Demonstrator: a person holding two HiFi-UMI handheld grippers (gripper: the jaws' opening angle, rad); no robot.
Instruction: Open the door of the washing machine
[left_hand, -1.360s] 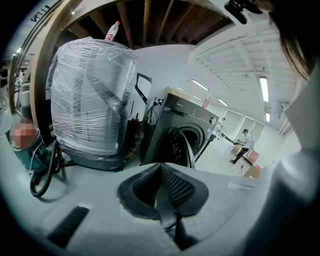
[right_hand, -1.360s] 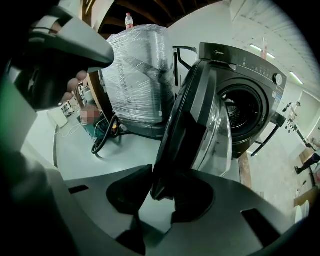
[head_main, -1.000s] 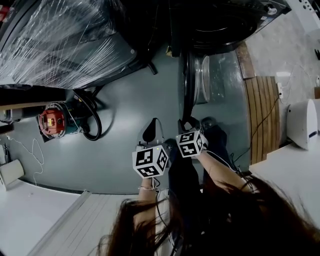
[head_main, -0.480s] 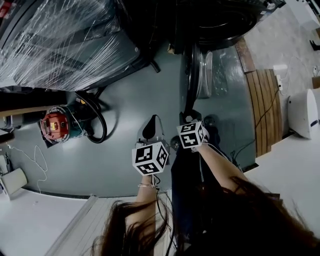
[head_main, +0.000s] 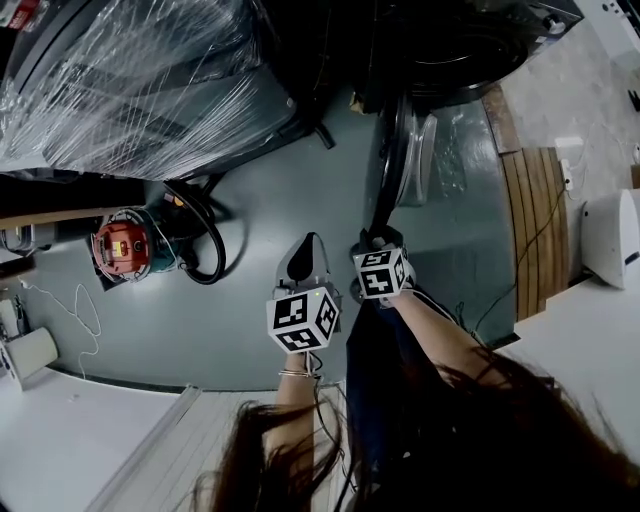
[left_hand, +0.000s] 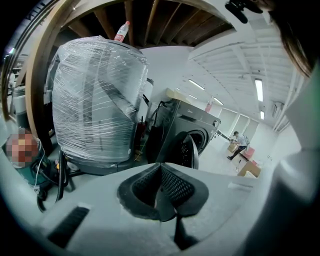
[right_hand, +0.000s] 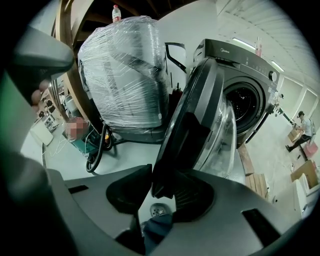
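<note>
The rim of the door (right_hand: 192, 120) is clamped between the jaws of the right gripper (right_hand: 151, 186), so that the door can be swung by that grip alone. The door is seen standing well out from the washer (right_hand: 235, 55), whose drum opening (right_hand: 244, 102) is exposed beyond and to the right of the jaws; the opening is judged largely done. The jaws of the left gripper (left_hand: 161, 194) are pressed together on nothing, and it is held just left of the right one, apart from the door, probably to leave the swing unobstructed. Further left of both, a film-wrapped appliance (right_hand: 125, 75) is stood.
</note>
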